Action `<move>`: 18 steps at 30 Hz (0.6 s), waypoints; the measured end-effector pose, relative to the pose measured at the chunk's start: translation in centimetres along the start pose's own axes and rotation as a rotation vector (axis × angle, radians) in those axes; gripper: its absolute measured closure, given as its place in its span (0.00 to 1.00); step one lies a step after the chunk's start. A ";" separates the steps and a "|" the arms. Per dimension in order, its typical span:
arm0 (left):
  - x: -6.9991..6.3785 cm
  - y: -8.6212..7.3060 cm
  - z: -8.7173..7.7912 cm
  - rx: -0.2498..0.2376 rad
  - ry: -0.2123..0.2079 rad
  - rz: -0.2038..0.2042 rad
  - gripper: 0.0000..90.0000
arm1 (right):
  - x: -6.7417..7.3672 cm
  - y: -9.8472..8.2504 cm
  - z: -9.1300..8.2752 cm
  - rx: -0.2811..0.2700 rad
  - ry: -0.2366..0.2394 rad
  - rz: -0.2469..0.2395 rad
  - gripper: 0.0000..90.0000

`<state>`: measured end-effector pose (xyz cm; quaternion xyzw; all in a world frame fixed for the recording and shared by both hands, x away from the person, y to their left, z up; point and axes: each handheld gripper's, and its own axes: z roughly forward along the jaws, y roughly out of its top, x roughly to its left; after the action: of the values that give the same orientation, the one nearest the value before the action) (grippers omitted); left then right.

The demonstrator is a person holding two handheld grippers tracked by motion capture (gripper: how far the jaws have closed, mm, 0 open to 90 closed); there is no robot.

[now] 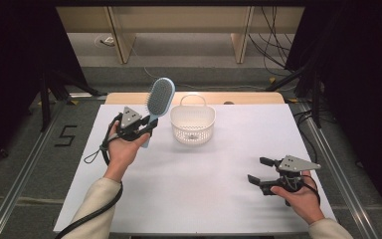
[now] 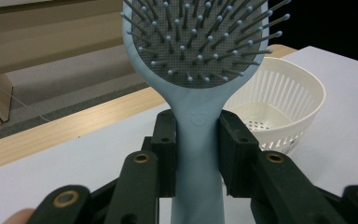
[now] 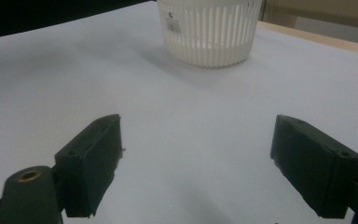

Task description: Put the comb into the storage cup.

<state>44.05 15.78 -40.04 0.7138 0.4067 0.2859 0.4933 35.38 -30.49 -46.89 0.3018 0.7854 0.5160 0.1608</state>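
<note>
A light blue hairbrush (image 1: 159, 97) with grey bristles is held up above the table's left part, head tilted up and away. My left gripper (image 1: 148, 127) is shut on its handle; in the left gripper view the two black pads clamp the handle (image 2: 196, 154) just below the bristled head (image 2: 196, 42). A white slotted basket (image 1: 193, 122) with a handle loop stands just right of the brush; its rim (image 2: 303, 77) shows behind the brush. My right gripper (image 1: 259, 171) rests near the table's front right, jaws wide apart with nothing between them (image 3: 196, 163).
The white table top (image 1: 204, 179) is bordered by a wooden strip (image 1: 243, 97) at the far edge. The basket (image 3: 209, 32) stands some way ahead of my right gripper. Dark stands and cables flank the table on both sides.
</note>
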 end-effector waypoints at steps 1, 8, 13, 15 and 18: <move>0.0 0.0 0.0 -0.002 -0.002 0.001 0.78 | 0.0 0.0 0.0 -0.001 0.000 0.000 0.19; -0.3 0.3 0.3 -0.006 -0.009 0.004 0.78 | 0.0 0.0 0.0 -0.001 -0.001 -0.002 0.19; -0.3 0.4 0.4 -0.006 -0.011 0.004 0.78 | 0.0 0.0 0.0 -0.001 0.000 -0.001 0.19; -0.3 0.4 0.4 -0.007 -0.011 0.005 0.78 | 0.0 0.0 0.0 -0.002 0.000 -0.003 0.19; -0.3 0.5 0.5 -0.008 -0.012 0.007 0.78 | 0.0 0.0 0.0 -0.001 -0.001 -0.001 0.19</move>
<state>44.44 15.15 -39.75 0.7152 0.4000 0.2848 0.4974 35.36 -30.49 -46.88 0.3014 0.7854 0.5161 0.1614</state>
